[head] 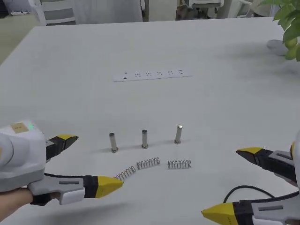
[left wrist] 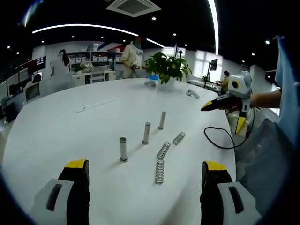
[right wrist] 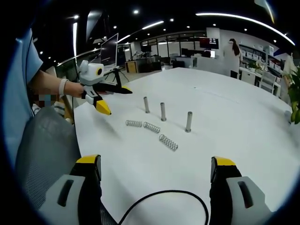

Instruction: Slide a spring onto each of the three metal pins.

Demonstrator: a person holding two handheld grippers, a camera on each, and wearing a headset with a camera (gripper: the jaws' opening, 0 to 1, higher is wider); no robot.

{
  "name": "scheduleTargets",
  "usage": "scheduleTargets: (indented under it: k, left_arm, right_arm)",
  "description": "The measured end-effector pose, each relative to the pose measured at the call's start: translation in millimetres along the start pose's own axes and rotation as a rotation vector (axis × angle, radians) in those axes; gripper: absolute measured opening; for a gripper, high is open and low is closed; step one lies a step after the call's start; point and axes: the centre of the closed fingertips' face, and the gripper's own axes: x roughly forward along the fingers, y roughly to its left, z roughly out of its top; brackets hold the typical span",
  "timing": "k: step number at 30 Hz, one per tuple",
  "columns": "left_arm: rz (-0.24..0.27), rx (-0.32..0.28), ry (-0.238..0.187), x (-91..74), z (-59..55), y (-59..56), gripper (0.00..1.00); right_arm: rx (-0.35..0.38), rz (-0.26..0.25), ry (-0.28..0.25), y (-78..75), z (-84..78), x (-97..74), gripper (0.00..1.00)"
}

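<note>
Three short metal pins stand upright in a row on the white table: left pin (head: 113, 142), middle pin (head: 144, 139), right pin (head: 178, 134). In front of them lie three loose springs: left spring (head: 125, 172), middle spring (head: 148, 163), right spring (head: 179, 164). My left gripper (head: 89, 160) is at the lower left, open and empty, its near tip close to the left spring. My right gripper (head: 229, 183) hangs open and empty at the lower right. The left gripper view shows the pins (left wrist: 123, 149) and springs (left wrist: 160, 171) ahead; the right gripper view shows pins (right wrist: 162, 111) and springs (right wrist: 168, 142).
A white power strip (head: 152, 75) lies flat further back on the table. A potted plant (head: 289, 26) stands at the far right corner. A black cable (head: 243, 190) trails by the right gripper. Chairs and people are beyond the table.
</note>
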Motion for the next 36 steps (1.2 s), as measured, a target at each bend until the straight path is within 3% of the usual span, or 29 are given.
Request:
scheduleTargets:
  k: [9, 20, 29, 36]
  left_arm:
    - [-0.016, -0.007, -0.026, -7.5, -3.0, -12.1, 0.98]
    - [-0.041, 0.026, -0.043, -12.2, -8.8, -23.5, 0.94]
    - [-0.089, 0.066, 0.008, -14.2, -23.3, -34.1, 0.88]
    - [-0.100, 0.063, 0.016, -12.8, -26.7, -35.3, 0.85]
  right_arm:
    - [-0.018, 0.009, 0.013, 2.3, 1.0, -0.5, 0.96]
    - [-0.032, 0.018, 0.030, 5.1, 0.2, -0.4, 0.96]
    - [-0.037, 0.011, 0.030, 3.3, 2.2, 0.1, 0.96]
    - [-0.032, 0.007, 0.024, 1.8, 2.7, -1.3, 0.97]
